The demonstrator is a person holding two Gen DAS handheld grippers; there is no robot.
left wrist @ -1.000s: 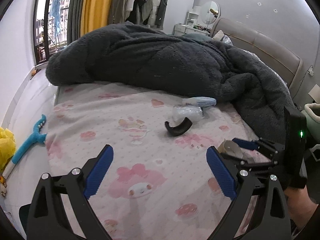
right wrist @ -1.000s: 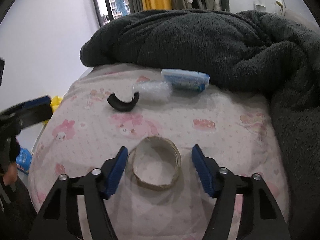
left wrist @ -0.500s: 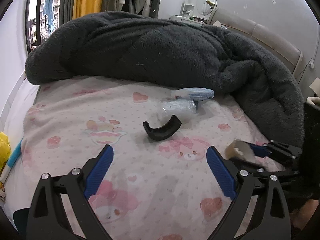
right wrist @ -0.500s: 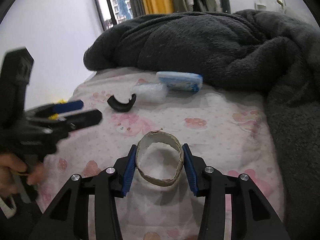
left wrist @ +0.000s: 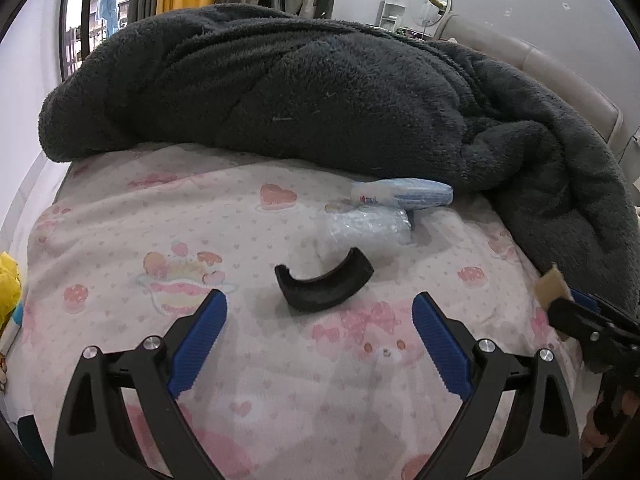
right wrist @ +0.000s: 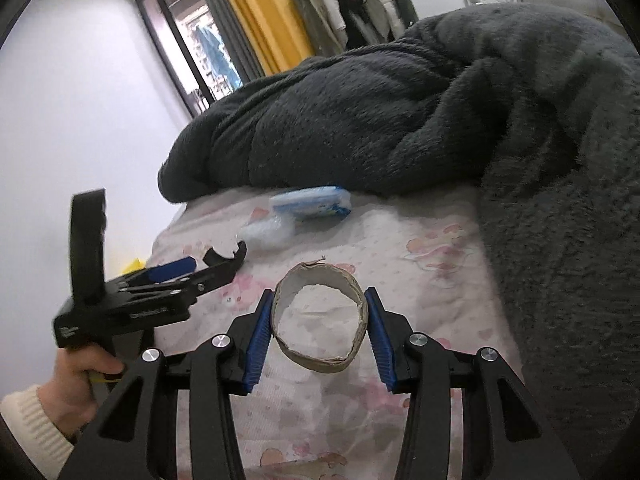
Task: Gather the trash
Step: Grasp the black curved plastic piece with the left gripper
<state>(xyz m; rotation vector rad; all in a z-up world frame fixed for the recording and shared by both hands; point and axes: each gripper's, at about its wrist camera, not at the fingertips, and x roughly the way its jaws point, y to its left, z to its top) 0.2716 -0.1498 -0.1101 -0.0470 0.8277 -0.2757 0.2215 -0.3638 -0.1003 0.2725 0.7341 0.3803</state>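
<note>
My right gripper is shut on a brown cardboard tape ring and holds it above the bed; the ring's edge shows at the right of the left wrist view. My left gripper is open and empty, just short of a black curved plastic piece lying on the pink sheet. Behind that piece lie a clear crumpled plastic wrapper and a blue and white packet. All three also show in the right wrist view: the black piece, the wrapper, the packet.
A big dark grey fleece blanket is heaped over the back and right of the bed. The pink patterned sheet covers the front. A yellow bag sits on the floor at the left. A window, curtains and hanging clothes are behind.
My right gripper closed on the cardboard ring and lifted it off the sheet. My left gripper moved forward and right, toward the black curved piece, staying open.
</note>
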